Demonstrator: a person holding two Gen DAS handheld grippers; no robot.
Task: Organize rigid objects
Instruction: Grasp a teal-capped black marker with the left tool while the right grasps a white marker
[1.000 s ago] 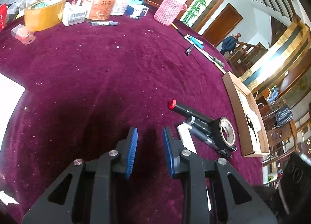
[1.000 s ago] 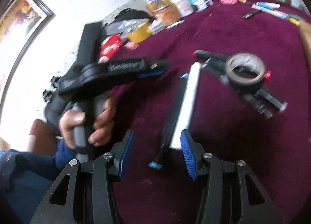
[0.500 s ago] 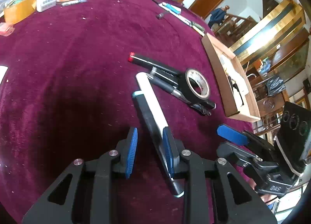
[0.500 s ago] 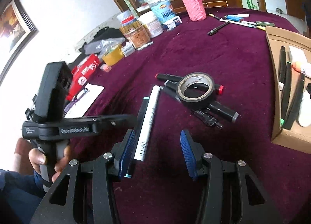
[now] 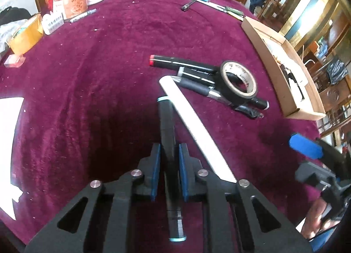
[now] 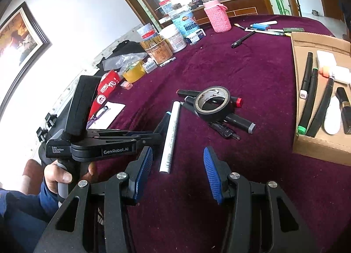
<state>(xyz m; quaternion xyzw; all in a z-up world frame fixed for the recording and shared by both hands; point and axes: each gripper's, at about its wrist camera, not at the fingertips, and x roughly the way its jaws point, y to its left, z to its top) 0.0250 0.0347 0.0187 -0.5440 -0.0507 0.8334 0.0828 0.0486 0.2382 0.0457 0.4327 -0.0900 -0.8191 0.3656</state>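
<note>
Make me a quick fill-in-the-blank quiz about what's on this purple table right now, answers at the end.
1. The left gripper is closing on a black ____ with light-blue ends.
2. The black tape roll rests on top of several ____.
3. The white pen lies ____ the right gripper's open jaws.

Answers: marker; markers; beyond

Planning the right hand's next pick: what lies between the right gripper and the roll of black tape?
In the right wrist view, only the white pen and bare cloth lie between the open right gripper and the black tape.
</note>
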